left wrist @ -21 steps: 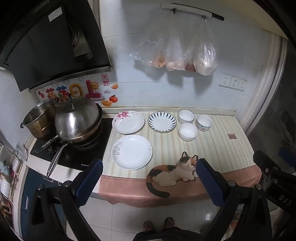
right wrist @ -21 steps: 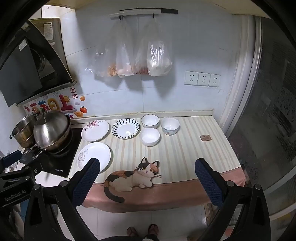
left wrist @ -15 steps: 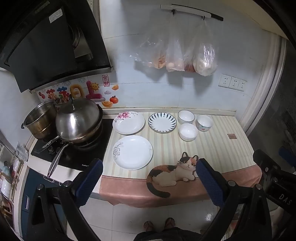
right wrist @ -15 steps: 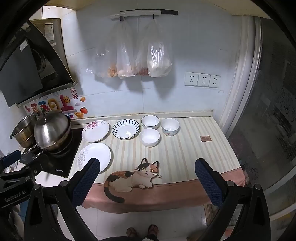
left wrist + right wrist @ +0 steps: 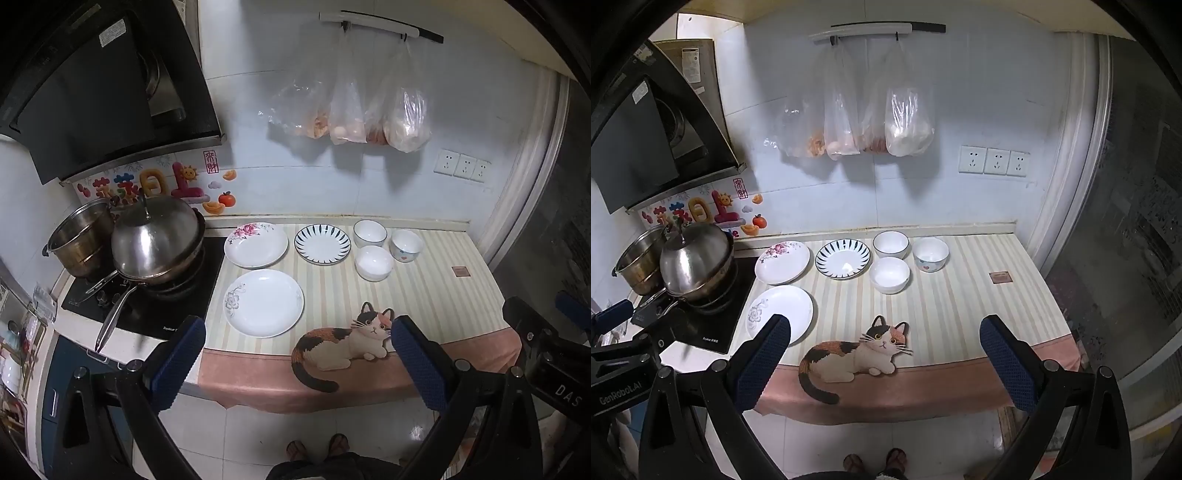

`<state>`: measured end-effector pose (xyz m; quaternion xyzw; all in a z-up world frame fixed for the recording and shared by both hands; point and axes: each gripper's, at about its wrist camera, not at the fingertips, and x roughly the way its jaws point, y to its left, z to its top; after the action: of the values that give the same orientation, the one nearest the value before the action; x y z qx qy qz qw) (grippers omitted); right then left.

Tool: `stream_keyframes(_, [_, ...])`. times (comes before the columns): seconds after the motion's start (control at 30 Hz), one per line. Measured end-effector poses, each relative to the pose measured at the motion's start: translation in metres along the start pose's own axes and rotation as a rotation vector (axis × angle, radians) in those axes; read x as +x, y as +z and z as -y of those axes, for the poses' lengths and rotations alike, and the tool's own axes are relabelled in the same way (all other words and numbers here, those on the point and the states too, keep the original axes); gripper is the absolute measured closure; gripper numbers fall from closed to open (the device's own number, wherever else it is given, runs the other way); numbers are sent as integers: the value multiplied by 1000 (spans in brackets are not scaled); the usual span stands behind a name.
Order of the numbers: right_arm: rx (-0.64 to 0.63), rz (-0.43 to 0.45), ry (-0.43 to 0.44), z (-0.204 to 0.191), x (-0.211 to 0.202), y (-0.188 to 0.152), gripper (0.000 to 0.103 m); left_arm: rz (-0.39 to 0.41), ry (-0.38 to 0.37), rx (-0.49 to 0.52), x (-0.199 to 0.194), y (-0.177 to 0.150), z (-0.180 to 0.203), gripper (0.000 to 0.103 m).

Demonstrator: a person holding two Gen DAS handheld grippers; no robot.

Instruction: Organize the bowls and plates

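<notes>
Both claws wide and empty, dishes untouched on the counter

Left wrist view: left gripper point(image 5: 297, 356) gapes, holding nothing; plates point(image 5: 263, 302) at eleven o'clock, bowls point(image 5: 373, 262) at one. Right wrist view: right gripper point(image 5: 884, 354) likewise; a careless stack could chip rims.

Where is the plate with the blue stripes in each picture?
Left wrist view: the blue-striped plate sits above centre, in the back row, between the pink-flower plate and the bowls.
Right wrist view: the same plate sits left of centre, again between the flower plate and the bowls.
Shared landmark: the cat picture on the counter cloth, nearer the camera than the plate in both views.
</notes>
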<state>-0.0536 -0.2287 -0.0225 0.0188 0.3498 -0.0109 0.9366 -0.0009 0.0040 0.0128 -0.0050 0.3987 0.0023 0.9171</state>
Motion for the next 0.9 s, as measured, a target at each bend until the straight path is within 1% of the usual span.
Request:
stream_keyframes(0.07, [-2,-1,-2,2,-4,2,0,5,1,0,1,-2,2,0])
stream_keyframes(0.2, [-4,1,-3,1,0,-1,0,12,3,0,0,-3,5,0])
stream_keyframes(0.4, [4,1,-2,5,2,4,0,17,4,-5,-2,0,3,0])
stream_keyframes(0.9, [7,0,1,4,5,1,0,22,3,-5,-2,-5,2,0])
